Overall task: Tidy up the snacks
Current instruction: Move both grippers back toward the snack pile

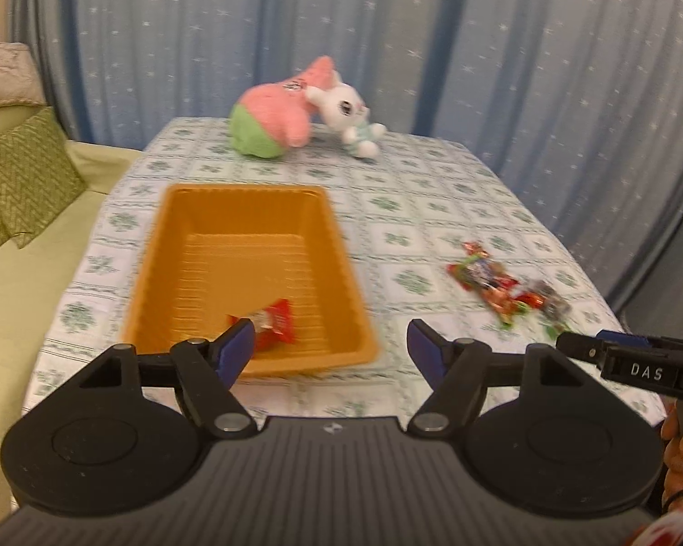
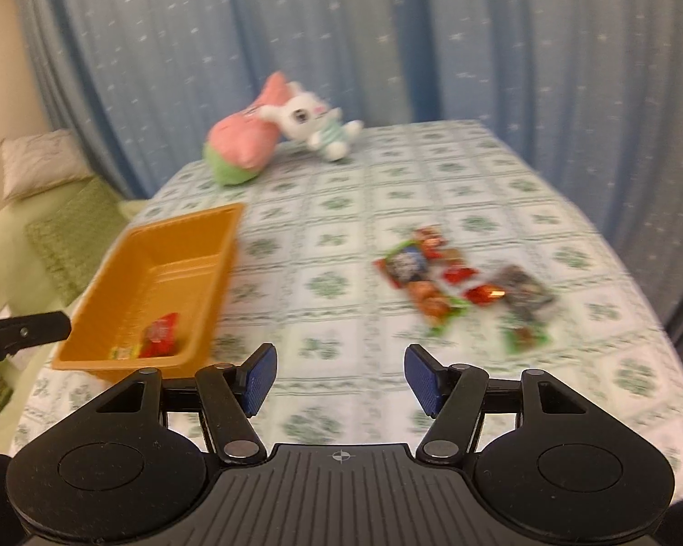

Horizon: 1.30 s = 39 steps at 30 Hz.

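Observation:
An orange tray (image 1: 168, 245) (image 2: 127, 245) sits on the table's left half. A red snack packet (image 1: 277, 323) (image 2: 161, 334) lies in its near end. A pile of several wrapped snacks (image 1: 501, 284) (image 2: 460, 280) lies on the cloth to the right. My left gripper (image 1: 330, 348) is open and empty above the tray's near right corner. My right gripper (image 2: 339, 377) is open and empty over the cloth, in front of the snack pile; it also shows at the right edge of the left wrist view (image 1: 628, 352).
The table (image 2: 332, 209) has a white cloth with green flower squares. A pink and green plush (image 1: 273, 113) and a white rabbit plush (image 1: 350, 113) lie at the far edge. Blue curtains hang behind. A green couch with cushions (image 1: 18, 177) stands left.

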Tool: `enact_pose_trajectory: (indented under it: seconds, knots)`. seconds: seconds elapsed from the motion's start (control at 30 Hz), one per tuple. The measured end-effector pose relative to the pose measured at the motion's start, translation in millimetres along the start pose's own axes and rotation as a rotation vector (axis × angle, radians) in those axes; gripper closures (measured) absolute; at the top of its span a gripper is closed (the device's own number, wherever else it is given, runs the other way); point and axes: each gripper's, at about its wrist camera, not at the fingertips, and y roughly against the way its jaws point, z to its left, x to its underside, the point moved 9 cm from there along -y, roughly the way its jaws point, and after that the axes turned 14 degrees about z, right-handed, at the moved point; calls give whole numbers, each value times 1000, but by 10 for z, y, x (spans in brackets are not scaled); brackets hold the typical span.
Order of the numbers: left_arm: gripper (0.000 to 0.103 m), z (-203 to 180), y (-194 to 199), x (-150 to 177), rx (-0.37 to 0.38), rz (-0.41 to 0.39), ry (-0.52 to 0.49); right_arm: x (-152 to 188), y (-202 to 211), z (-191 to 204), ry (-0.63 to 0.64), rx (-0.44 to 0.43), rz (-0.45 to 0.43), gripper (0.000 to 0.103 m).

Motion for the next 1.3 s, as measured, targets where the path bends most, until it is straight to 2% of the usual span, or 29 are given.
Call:
enact_pose_trajectory:
  seconds: [0.37, 0.7, 1.03, 1.3]
  knots:
    - [32, -645, -131, 69, 53, 30, -74, 115, 336, -725, -119, 87, -52, 40]
    - [32, -876, -272, 73, 65, 51, -100, 141, 355, -1053, -169, 117, -67, 40]
    - [32, -1026, -523, 29, 61, 72, -108, 93, 144, -1221, -158, 142, -69, 40]
    - [31, -1106, -838, -48, 54, 98, -112, 4, -272, -1299, -86, 154, -42, 40]
